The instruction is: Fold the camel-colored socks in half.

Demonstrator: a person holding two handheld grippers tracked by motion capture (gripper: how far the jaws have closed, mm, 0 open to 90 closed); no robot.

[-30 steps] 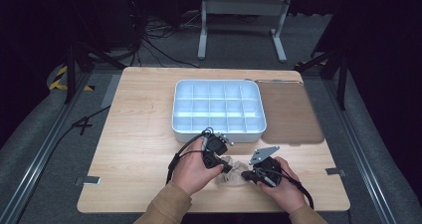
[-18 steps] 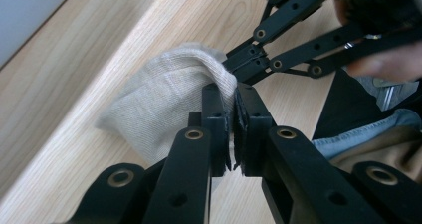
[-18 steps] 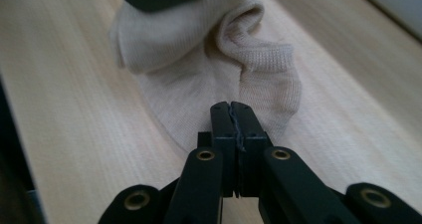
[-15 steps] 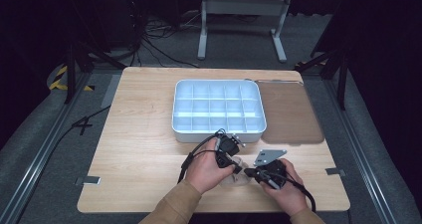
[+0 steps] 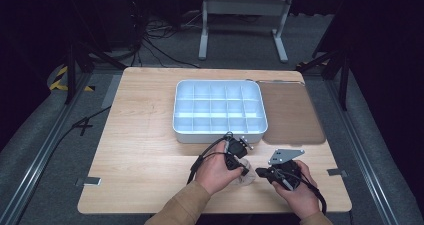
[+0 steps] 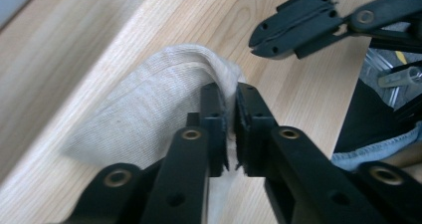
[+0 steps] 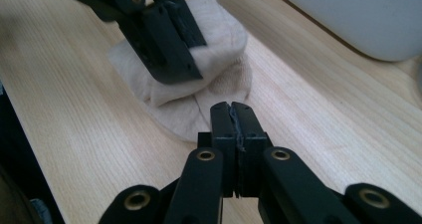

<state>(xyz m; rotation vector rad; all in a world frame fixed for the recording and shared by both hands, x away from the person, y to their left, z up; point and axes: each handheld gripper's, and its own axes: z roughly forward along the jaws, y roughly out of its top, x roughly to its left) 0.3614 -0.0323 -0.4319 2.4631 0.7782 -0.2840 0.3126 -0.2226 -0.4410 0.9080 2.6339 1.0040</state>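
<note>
We see the pale sock (image 6: 149, 114) lying folded on the tabletop (image 5: 150, 155), just in front of the white tray (image 5: 218, 110). The left tool (image 6: 229, 117), its jaws just easing apart, still pinches a fold; the right tool (image 7: 233, 122) (empty) sits clenched beside it.

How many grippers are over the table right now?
2. The left gripper sits on the pale cloth near the front edge, jaws just opening around a fold. The right gripper is beside it, shut and empty.
</note>
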